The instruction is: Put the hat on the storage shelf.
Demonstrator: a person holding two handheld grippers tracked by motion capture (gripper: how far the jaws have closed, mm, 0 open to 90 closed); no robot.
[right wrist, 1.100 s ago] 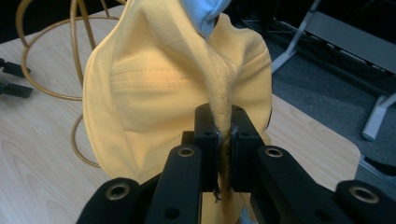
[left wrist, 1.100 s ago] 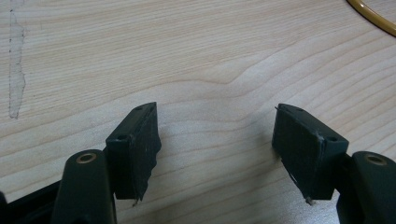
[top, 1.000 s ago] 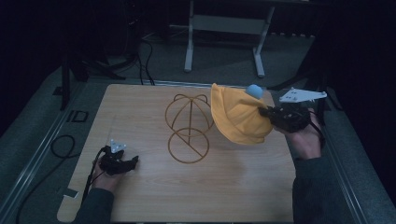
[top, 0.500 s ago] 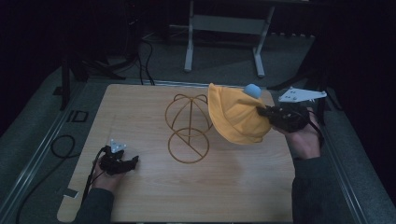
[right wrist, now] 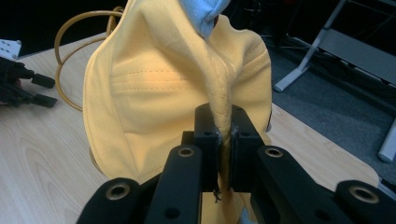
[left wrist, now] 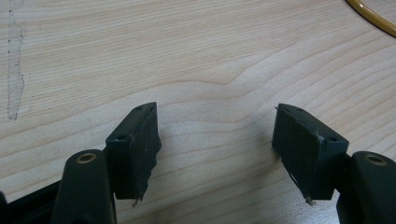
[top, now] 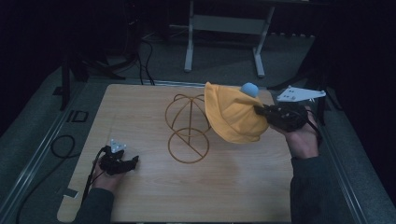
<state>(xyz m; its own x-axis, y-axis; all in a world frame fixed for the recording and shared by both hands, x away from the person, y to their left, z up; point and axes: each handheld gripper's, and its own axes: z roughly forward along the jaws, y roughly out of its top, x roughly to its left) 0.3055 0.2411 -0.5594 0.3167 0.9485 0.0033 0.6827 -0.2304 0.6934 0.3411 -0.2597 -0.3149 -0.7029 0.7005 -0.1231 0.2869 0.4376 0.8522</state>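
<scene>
The yellow hat (top: 232,115) was pinched by a fold in the closed right gripper (top: 260,112), just right of the wire stand (top: 187,128); the left gripper (top: 133,162) lay open and empty, farther off.

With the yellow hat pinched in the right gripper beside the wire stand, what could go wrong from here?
1. The right gripper clamps only a thin fold of the yellow hat; the fabric may slip out.
2. The hat hangs bunched, so its opening may miss the dome of the wire stand or snag on a wire.
3. The stand looks light; the left gripper rests open away from it, so a nudge could tip it.
</scene>
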